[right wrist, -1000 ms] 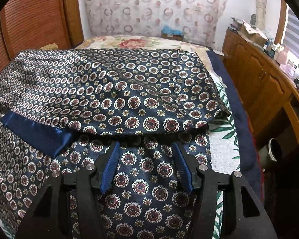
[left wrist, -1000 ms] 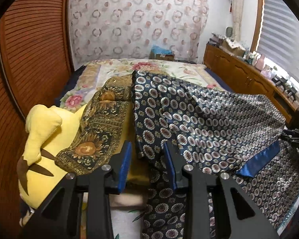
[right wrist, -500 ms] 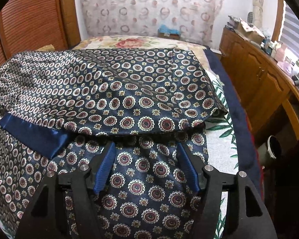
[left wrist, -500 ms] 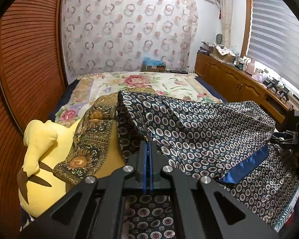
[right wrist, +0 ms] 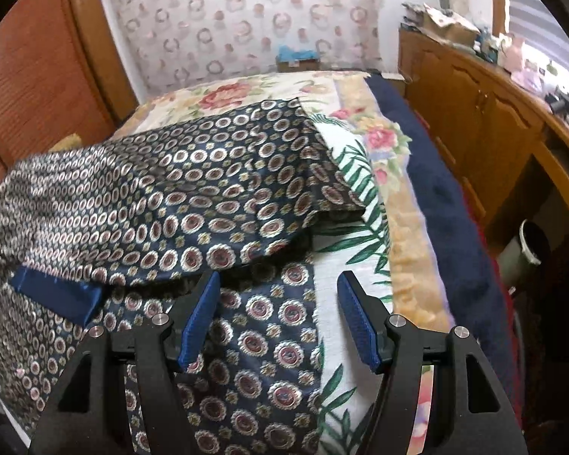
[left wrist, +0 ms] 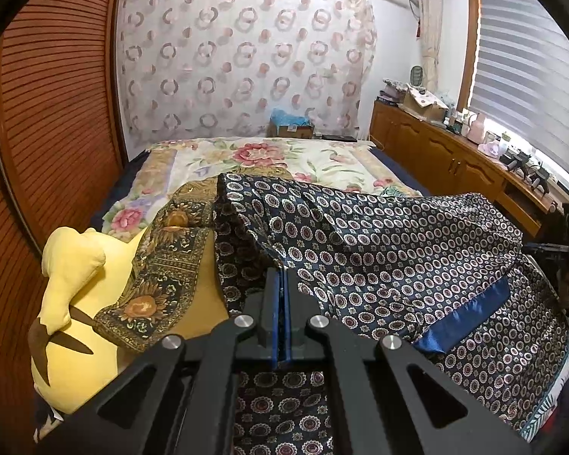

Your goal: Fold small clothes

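Observation:
A navy garment with circle medallions (left wrist: pixel 390 250) lies on the bed, its upper half draped over the lower, a plain blue inner band (left wrist: pixel 462 318) showing. My left gripper (left wrist: pixel 279 284) is shut on the garment's left edge and holds it raised. In the right wrist view the garment (right wrist: pixel 193 197) fills the left half. My right gripper (right wrist: pixel 280 303) is open and empty above the garment's lower right corner (right wrist: pixel 269 341), where it meets the floral bedspread (right wrist: pixel 360 174).
A yellow plush toy (left wrist: pixel 72 303) with a dark gold-patterned cloth (left wrist: pixel 159 273) over it lies at the bed's left. A wooden slatted wall (left wrist: pixel 49 113) is left, a wooden cabinet (right wrist: pixel 485 121) right. A bin (right wrist: pixel 527 242) stands on the floor.
My left gripper has closed on the garment's left edge and lifted it. My right gripper has stayed open and shifted right toward the garment's right edge.

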### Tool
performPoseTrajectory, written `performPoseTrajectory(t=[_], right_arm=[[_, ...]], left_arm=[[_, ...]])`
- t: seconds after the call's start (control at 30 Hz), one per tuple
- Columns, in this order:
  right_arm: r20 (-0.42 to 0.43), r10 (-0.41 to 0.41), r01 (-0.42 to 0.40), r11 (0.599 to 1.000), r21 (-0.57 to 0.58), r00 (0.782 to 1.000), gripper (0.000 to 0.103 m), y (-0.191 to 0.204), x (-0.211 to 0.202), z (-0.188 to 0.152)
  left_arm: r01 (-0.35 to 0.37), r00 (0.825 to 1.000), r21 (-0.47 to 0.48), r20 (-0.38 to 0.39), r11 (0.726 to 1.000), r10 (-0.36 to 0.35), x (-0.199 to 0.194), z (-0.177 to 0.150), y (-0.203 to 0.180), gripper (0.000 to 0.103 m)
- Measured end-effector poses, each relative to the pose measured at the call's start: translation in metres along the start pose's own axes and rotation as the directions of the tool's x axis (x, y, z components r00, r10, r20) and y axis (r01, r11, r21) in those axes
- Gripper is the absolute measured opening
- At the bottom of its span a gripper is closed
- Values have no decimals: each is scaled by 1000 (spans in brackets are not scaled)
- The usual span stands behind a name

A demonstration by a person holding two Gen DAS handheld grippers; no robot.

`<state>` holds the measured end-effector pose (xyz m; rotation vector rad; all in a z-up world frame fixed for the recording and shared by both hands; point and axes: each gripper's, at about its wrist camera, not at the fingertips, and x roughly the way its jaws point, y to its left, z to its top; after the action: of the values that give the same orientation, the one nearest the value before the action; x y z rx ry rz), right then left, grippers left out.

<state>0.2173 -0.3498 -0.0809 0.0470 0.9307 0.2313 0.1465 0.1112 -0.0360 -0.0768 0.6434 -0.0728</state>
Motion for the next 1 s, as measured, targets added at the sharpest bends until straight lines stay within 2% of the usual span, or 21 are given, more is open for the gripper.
performPoseTrajectory(t=[0.1, 0.23, 0.43, 0.53, 0.57, 0.6, 0.67, 0.83, 1.0], right_arm=[[23, 8, -8, 1000, 10, 1000, 66, -2, -4, 3], [59, -36, 35, 999, 24, 998, 66, -5, -7, 16], [40, -100, 100, 995, 9, 994, 64, -9, 10, 36], [14, -116, 117, 993, -17, 993, 45, -8, 23, 42], [4, -125, 125, 992, -31, 992, 35, -7, 27, 43], [-4, -129, 129, 991, -40, 992, 20, -6, 30, 44], [-20, -105, 103, 993, -61, 994, 4, -3, 34, 44], [50, -10, 15, 996, -90, 999, 0, 14, 3, 44], [124, 62, -46, 991, -128, 990, 0, 34, -50, 42]], left_arm=[[-3, 1000, 2, -3, 1000, 3, 1, -1, -1, 0], [-9, 1000, 7, -6, 1000, 9, 3, -2, -1, 0], [-10, 1000, 6, -18, 1000, 11, 8, -5, -2, 0], [-11, 1000, 8, -22, 1000, 11, 9, -7, -2, 0], [-11, 1000, 6, -16, 1000, 11, 7, -7, -1, 0], [-8, 1000, -3, -5, 1000, 8, 3, -6, 0, 0], [6, 1000, -24, 30, 1000, -5, -8, -4, 2, 0], [24, 996, -24, 85, 999, -21, -34, 4, 0, 0], [48, 992, -22, 119, 999, -45, -60, 1, -4, 0]])
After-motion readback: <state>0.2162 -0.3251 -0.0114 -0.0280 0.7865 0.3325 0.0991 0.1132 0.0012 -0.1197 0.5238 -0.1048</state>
